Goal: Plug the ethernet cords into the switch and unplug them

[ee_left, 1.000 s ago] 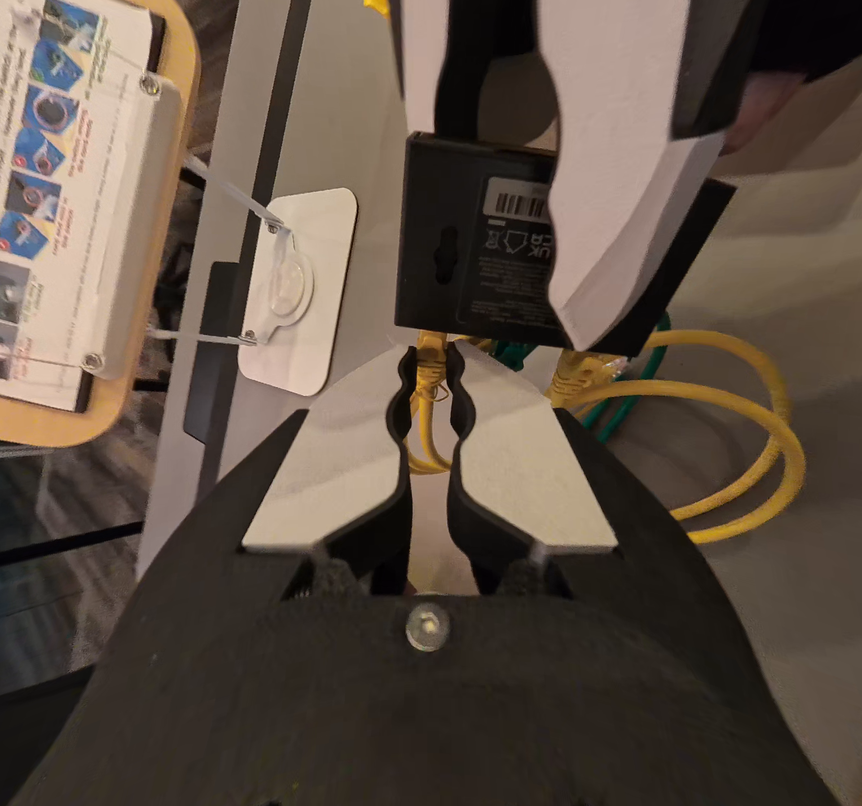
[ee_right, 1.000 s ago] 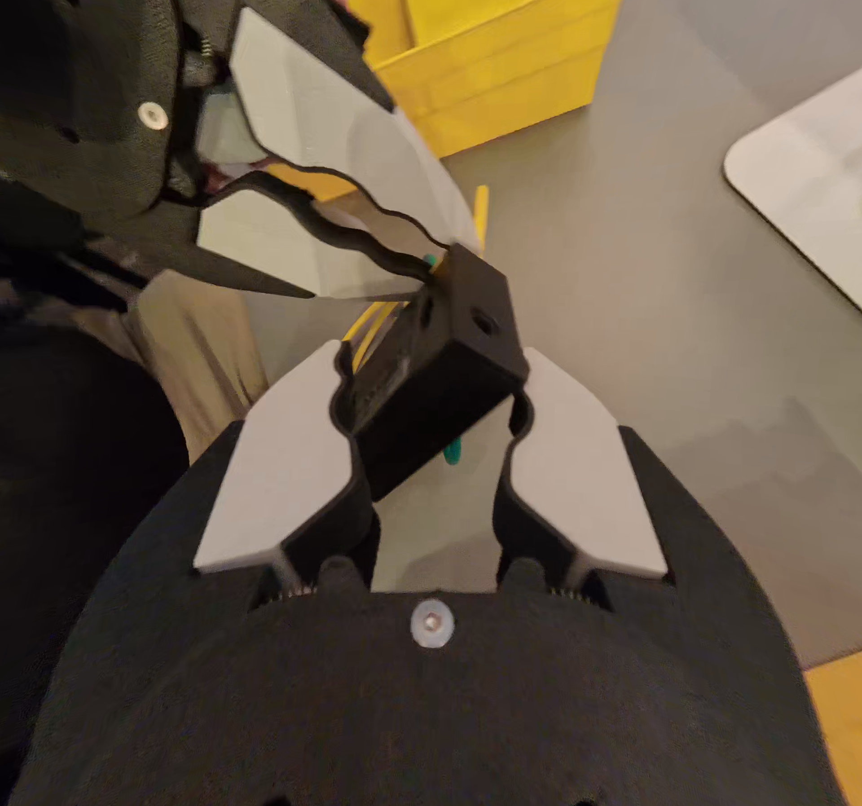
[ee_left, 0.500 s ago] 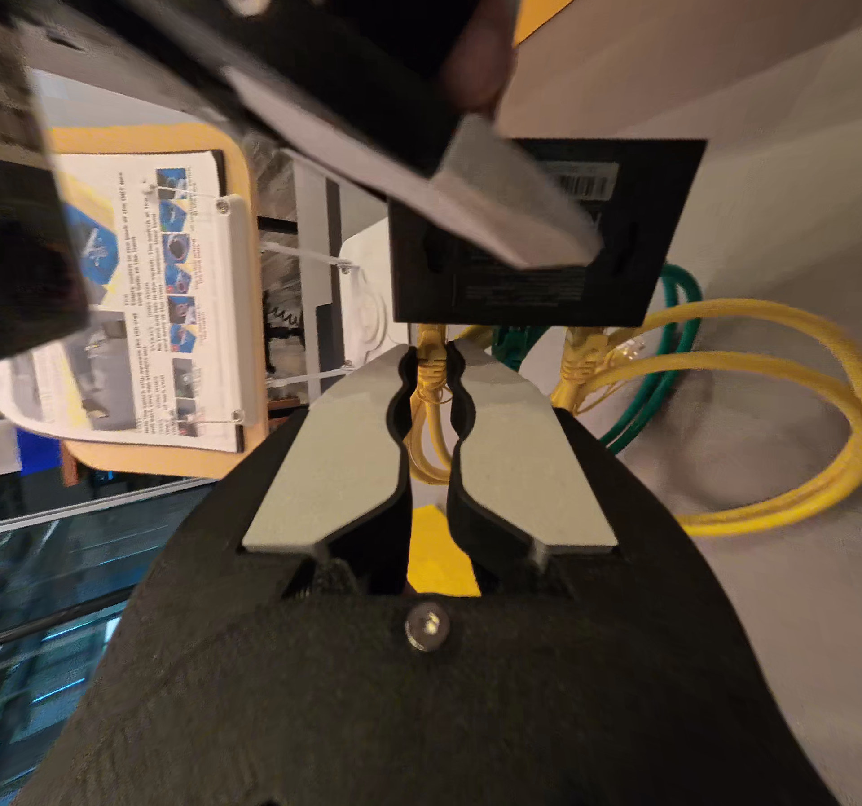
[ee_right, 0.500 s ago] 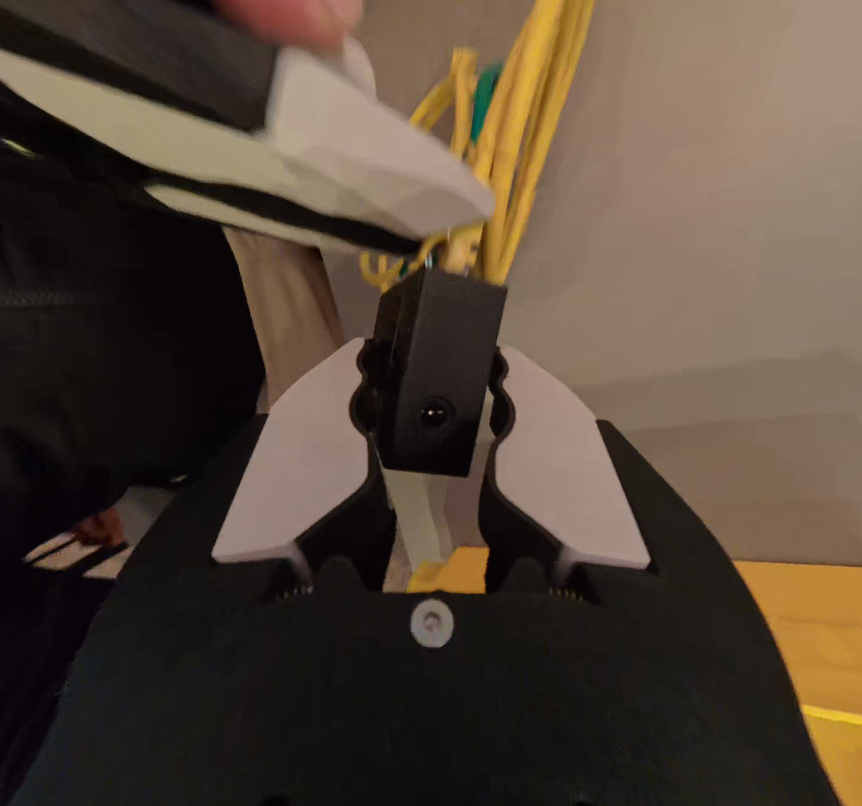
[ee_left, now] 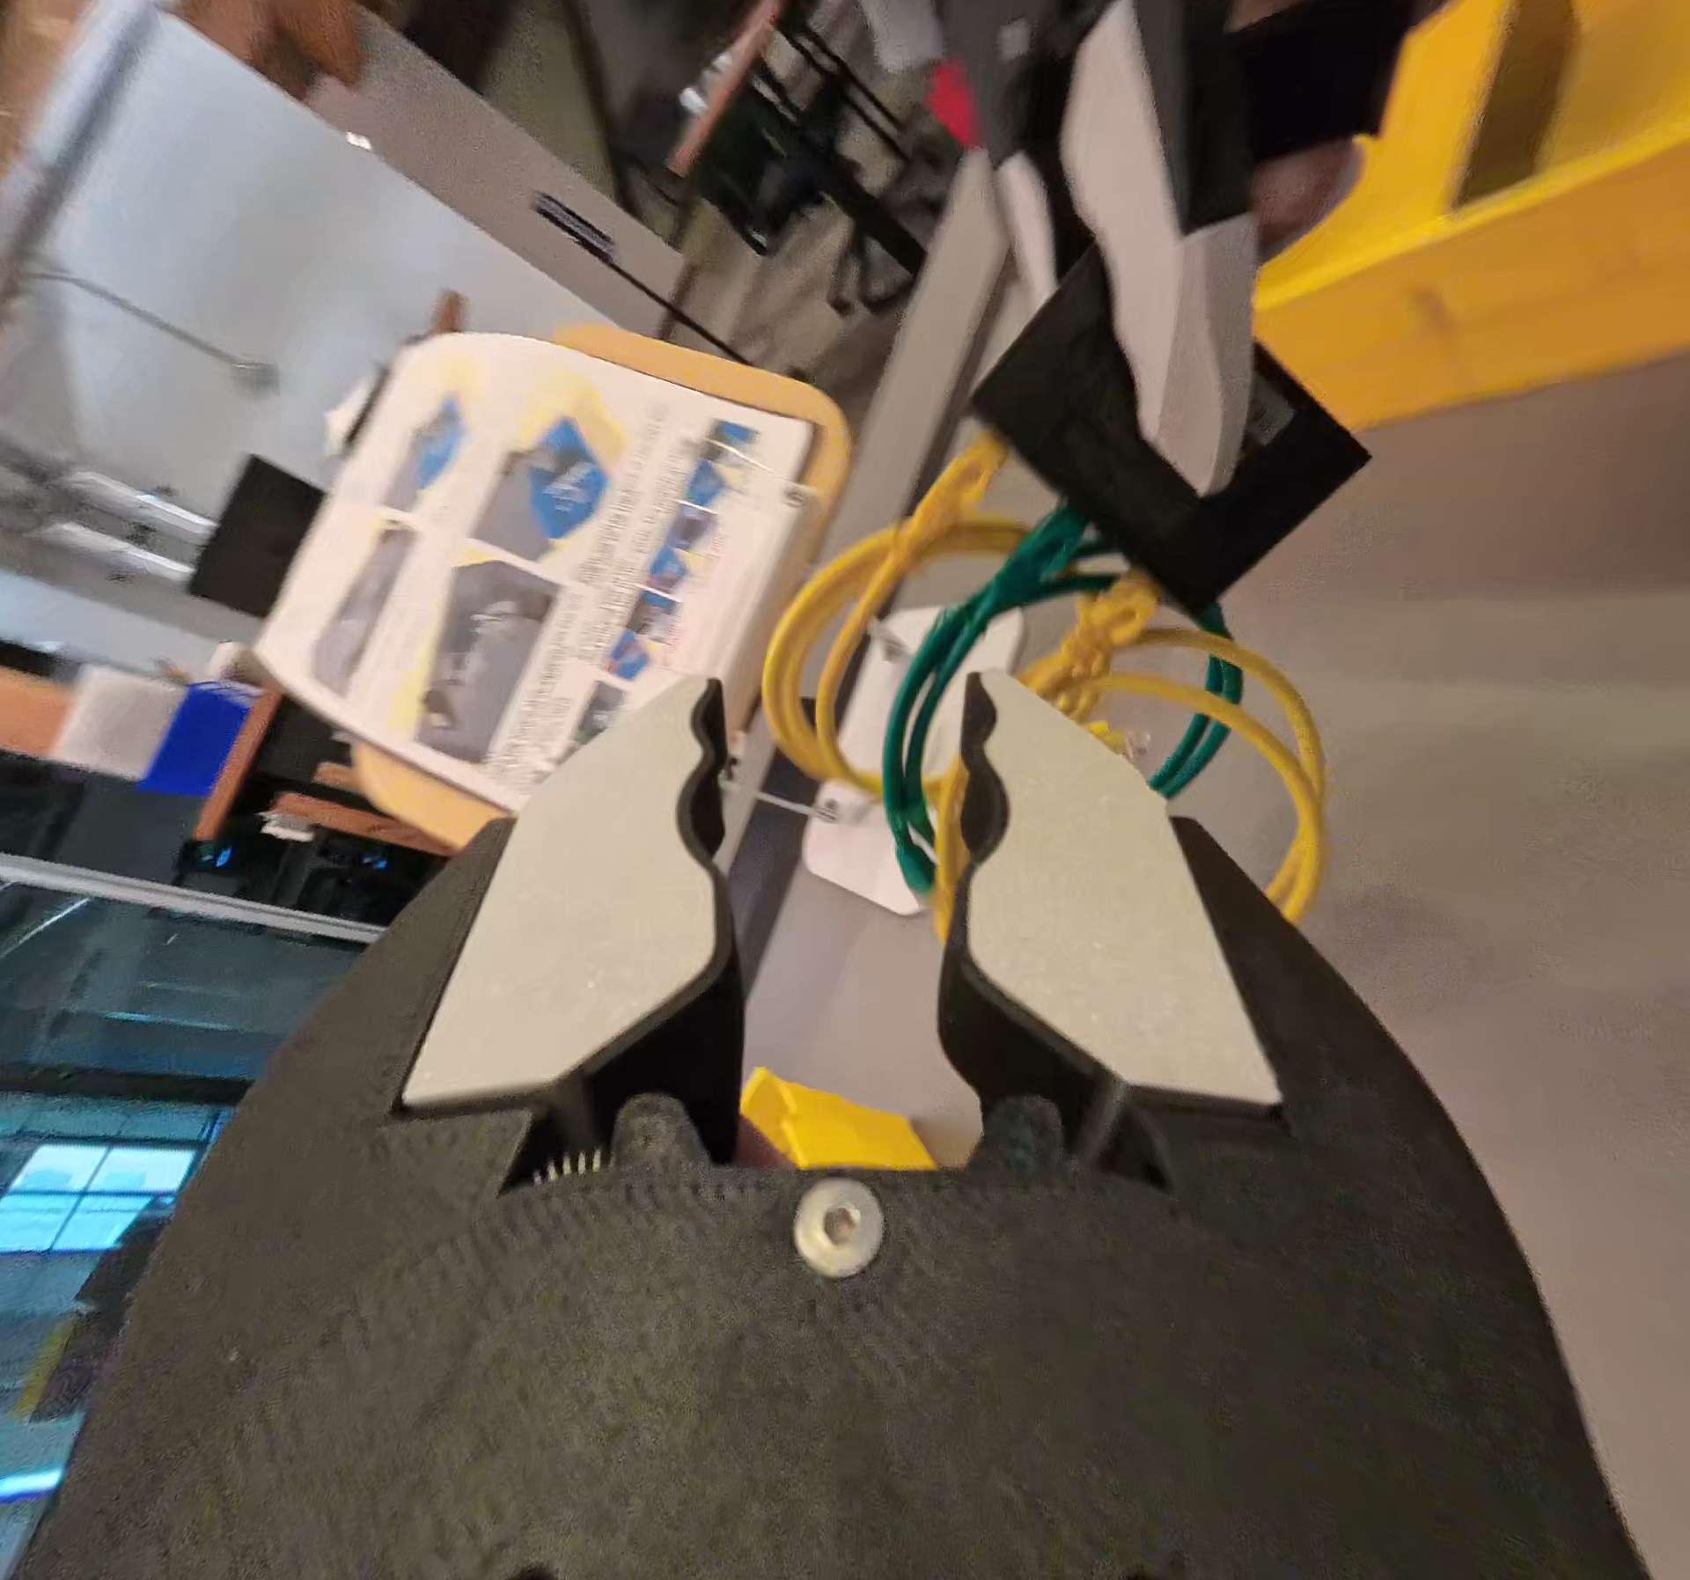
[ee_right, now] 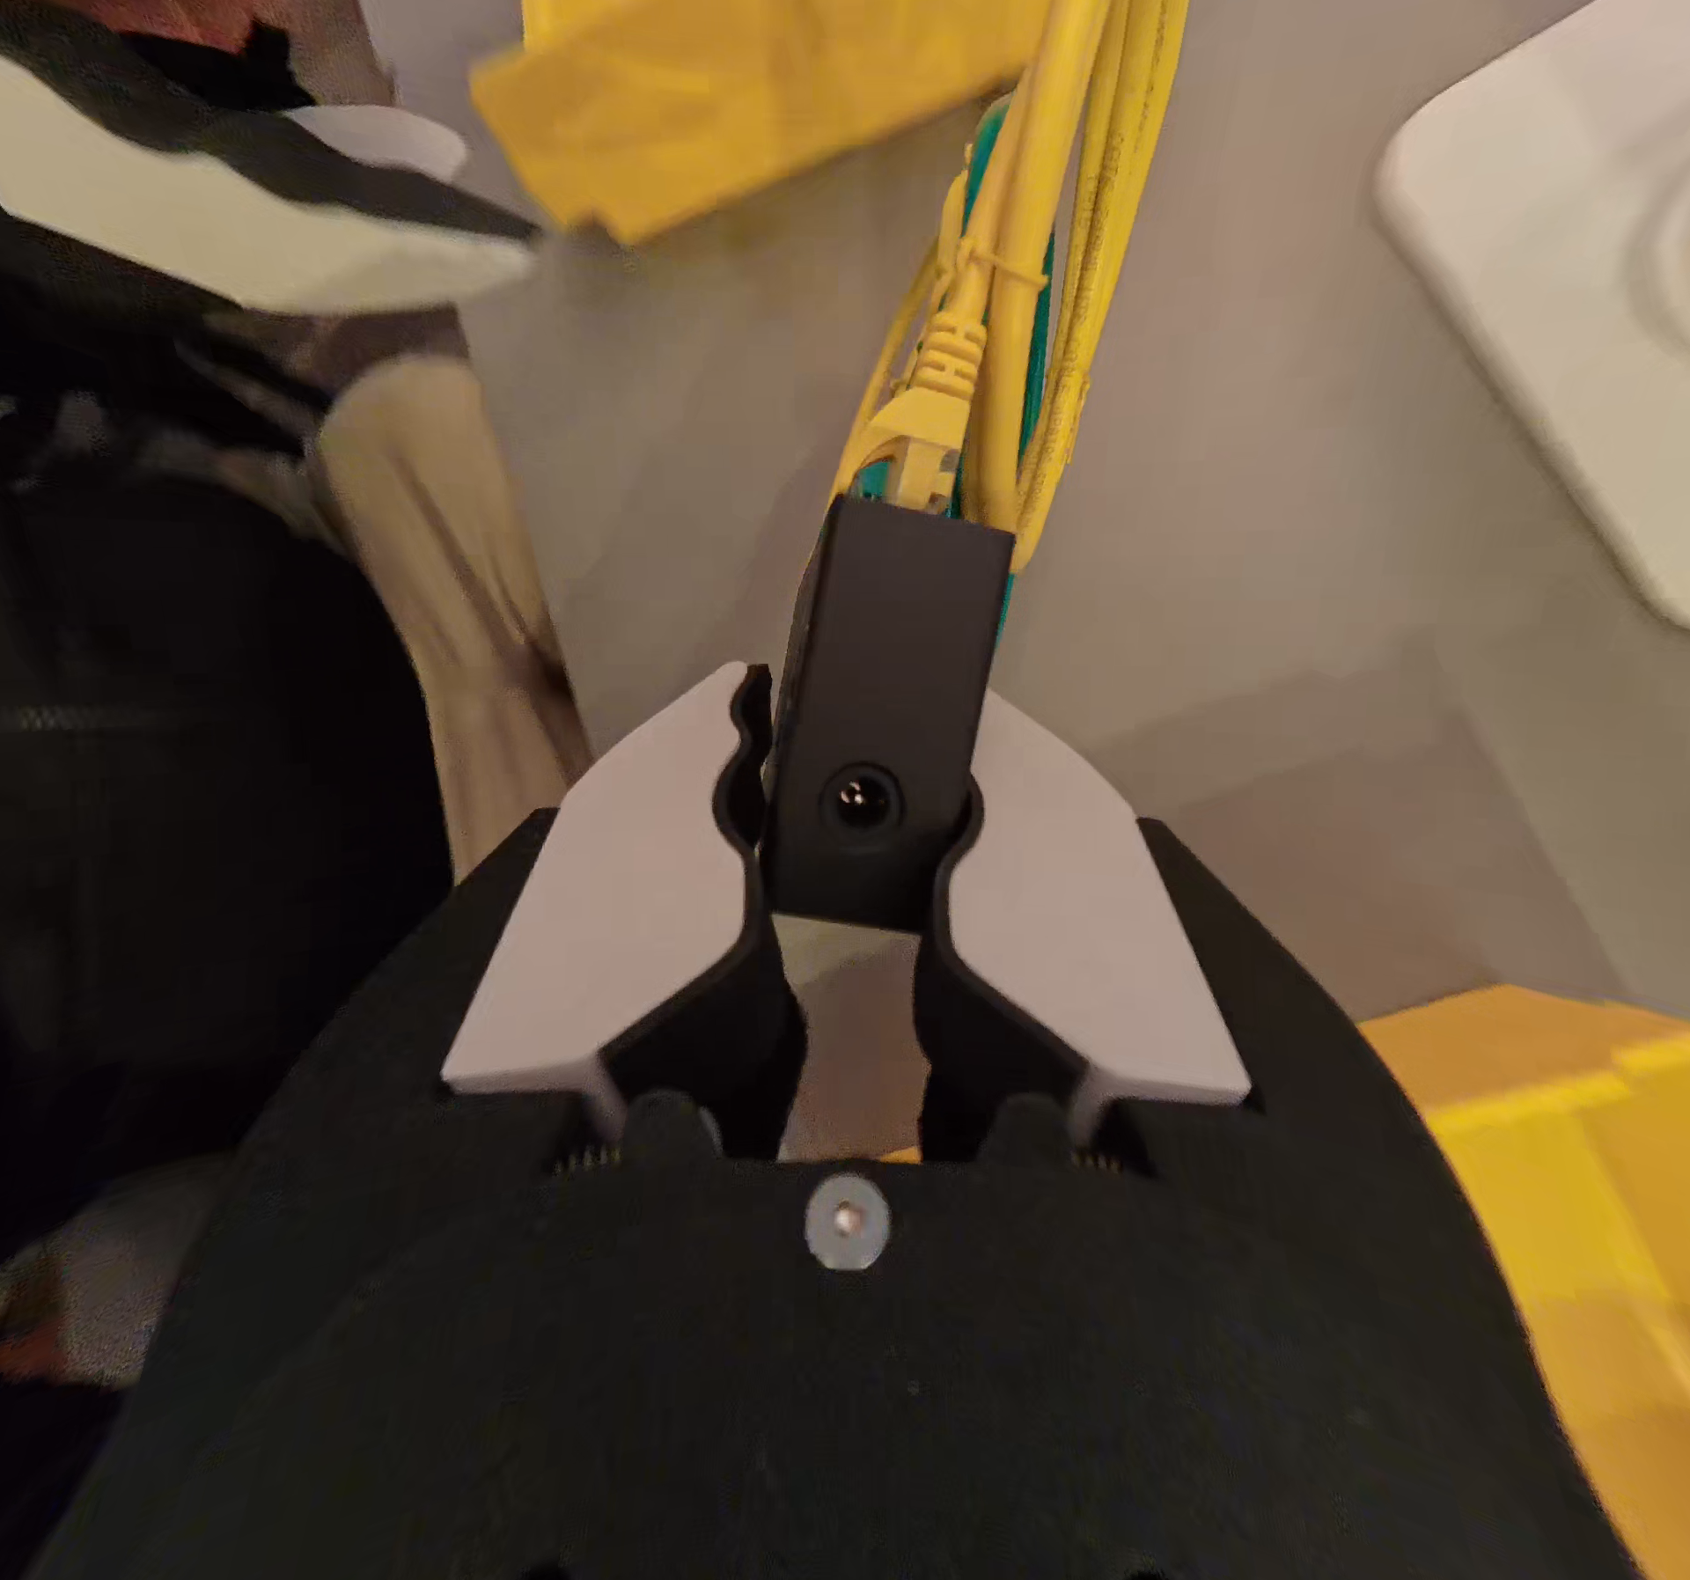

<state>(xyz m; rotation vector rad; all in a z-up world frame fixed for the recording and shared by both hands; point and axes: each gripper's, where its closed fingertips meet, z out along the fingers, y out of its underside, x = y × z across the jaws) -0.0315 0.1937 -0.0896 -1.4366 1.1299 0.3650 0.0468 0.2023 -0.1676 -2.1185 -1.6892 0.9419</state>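
Note:
The black switch [ee_right: 878, 713] is clamped between the fingers of my right gripper [ee_right: 869, 704], above the grey table, power socket facing the camera. Yellow ethernet cords [ee_right: 1079, 256] and a green cord [ee_right: 1029, 402] run from its far port side. In the left wrist view the switch [ee_left: 1125, 484] hangs tilted at upper right, one right finger [ee_left: 1161, 301] across it. Yellow cords [ee_left: 823, 622] and the green cord [ee_left: 924, 713] loop down from it. My left gripper [ee_left: 843, 704] is open and empty, just below the loops. It shows blurred in the right wrist view [ee_right: 274, 201].
A yellow bin [ee_left: 1463, 210] stands behind the switch and shows in the right wrist view [ee_right: 732, 27]. A white plate [ee_right: 1555, 301] lies on the grey table [ee_right: 1280, 713]. A printed sheet on a wooden board [ee_left: 549, 576] is off the table's edge. A yellow block [ee_right: 1555, 1216] is near.
My left gripper has let go of the yellow plug, opened, and drawn back from the switch. The right gripper has kept the switch and turned it, so the cords now hang in loops.

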